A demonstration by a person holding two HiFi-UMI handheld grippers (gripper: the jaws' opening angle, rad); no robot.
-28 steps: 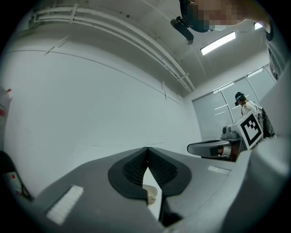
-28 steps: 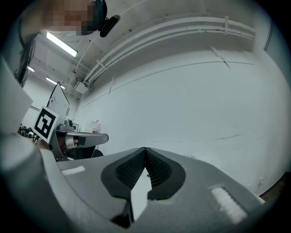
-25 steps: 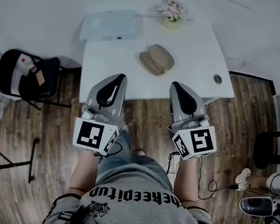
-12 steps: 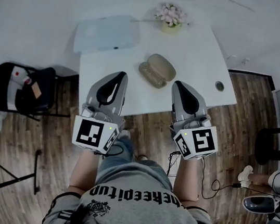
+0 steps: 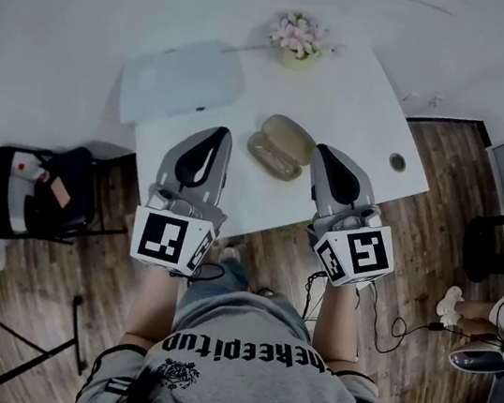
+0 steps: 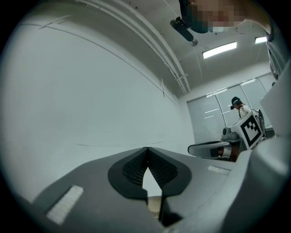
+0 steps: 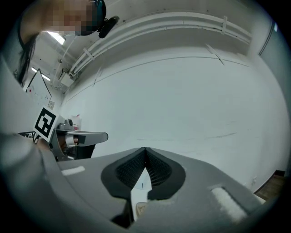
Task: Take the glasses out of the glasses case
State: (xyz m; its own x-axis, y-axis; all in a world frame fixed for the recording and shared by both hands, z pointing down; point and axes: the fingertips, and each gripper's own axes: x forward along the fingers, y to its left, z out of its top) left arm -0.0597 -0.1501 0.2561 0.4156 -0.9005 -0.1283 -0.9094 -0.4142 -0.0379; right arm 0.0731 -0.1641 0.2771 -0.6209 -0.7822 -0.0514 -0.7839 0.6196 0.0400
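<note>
1. White bench: case lies open near its front edge, contents unclear.
2. Left gripper: jaws closed, holding nothing.
3. Right gripper: jaws closed, holding nothing.

1. Left gripper: jaws closed tip to tip, nothing between them, pointing forward.
2. Right gripper: the same, level with the left.
3. Forearms bare, extended forward.

Soft, dim, greyish light throughout; ceiling strip lights glare above the left gripper. Fisheye bends edges; corners black.
</note>
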